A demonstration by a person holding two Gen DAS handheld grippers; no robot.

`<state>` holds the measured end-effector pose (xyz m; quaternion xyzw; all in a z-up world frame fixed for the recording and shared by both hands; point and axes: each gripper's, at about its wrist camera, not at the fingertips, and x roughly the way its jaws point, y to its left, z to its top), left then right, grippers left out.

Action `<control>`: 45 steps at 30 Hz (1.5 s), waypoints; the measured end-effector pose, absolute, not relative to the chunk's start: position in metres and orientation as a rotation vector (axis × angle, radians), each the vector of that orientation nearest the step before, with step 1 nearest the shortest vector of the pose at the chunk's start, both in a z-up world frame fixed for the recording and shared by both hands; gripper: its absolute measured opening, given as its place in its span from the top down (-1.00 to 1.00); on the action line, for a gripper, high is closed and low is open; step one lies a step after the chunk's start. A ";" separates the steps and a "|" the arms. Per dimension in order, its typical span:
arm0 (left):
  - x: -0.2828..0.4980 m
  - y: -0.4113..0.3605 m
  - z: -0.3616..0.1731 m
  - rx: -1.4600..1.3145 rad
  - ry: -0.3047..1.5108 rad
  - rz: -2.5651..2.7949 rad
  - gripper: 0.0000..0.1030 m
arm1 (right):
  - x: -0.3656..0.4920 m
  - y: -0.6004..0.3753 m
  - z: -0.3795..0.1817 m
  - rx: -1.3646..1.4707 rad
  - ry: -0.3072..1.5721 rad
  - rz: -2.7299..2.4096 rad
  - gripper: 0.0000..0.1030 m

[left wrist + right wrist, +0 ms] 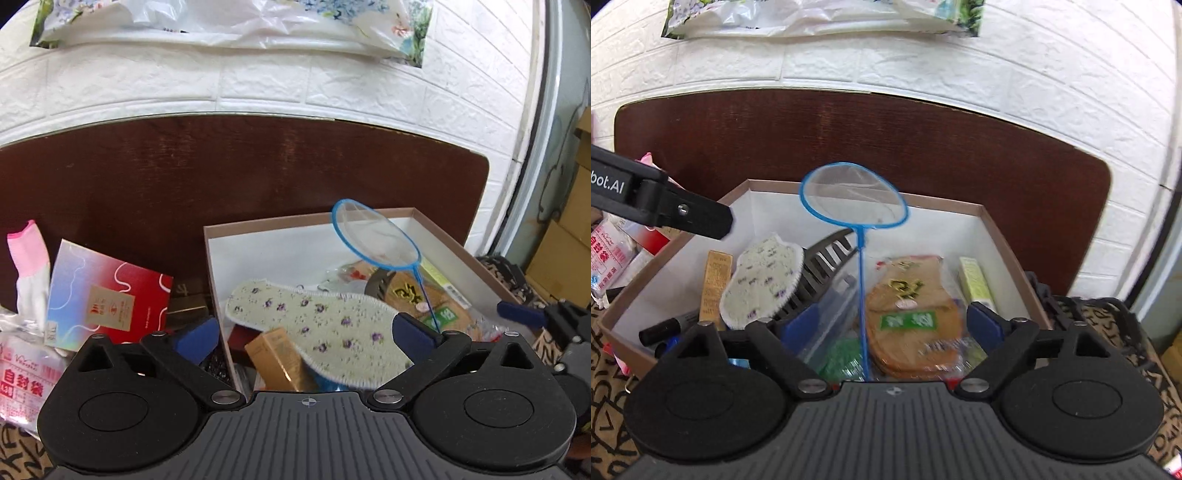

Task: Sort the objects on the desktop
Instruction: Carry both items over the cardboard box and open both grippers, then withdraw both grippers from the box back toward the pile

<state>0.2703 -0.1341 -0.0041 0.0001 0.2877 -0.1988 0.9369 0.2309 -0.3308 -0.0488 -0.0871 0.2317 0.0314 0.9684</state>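
A cardboard box [447, 236] with a white inside [990, 225] holds a floral insole [317, 325], a gold carton [280, 360], a brown snack pack [912, 314], a small blue net [855, 195] leaning upright, a dark comb [827, 258], markers and a green tube. My left gripper [306, 341] is open above the box's near left corner, over the insole. My right gripper [892, 325] is open over the box's near side, with the net's handle between its fingers untouched. The left gripper's body shows in the right wrist view [665, 206].
Left of the box lie a red and silver card [107, 295], a pink and white sock [31, 266] and a bag of zip bags [22, 380]. A dark wooden board [221, 170] stands behind against a white brick wall. Cardboard cartons [569, 236] stand at far right.
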 end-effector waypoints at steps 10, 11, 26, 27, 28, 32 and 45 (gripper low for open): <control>0.251 -0.134 -0.003 0.010 0.578 -0.397 -1.00 | 0.249 -0.320 -0.055 -0.186 0.541 0.104 0.44; 0.250 -0.133 -0.002 0.017 0.575 -0.396 -1.00 | 0.253 -0.320 -0.057 -0.176 0.555 0.099 0.96; 0.247 -0.125 -0.005 -0.012 0.575 -0.373 -1.00 | 0.242 -0.320 -0.051 -0.221 0.481 0.043 -0.54; 0.246 -0.125 -0.006 -0.019 0.586 -0.373 -1.00 | 0.238 -0.320 -0.051 -0.212 0.477 0.050 -0.63; 0.245 -0.124 -0.007 -0.024 0.592 -0.375 -1.00 | 0.235 -0.318 -0.049 -0.203 0.473 0.056 -0.78; 0.235 -0.120 -0.007 -0.026 0.587 -0.361 -1.00 | 0.222 -0.310 -0.042 -0.177 0.453 0.076 -0.94; 0.174 -0.095 0.009 -0.019 0.532 -0.304 -1.00 | 0.162 -0.268 -0.019 -0.144 0.400 0.197 -0.99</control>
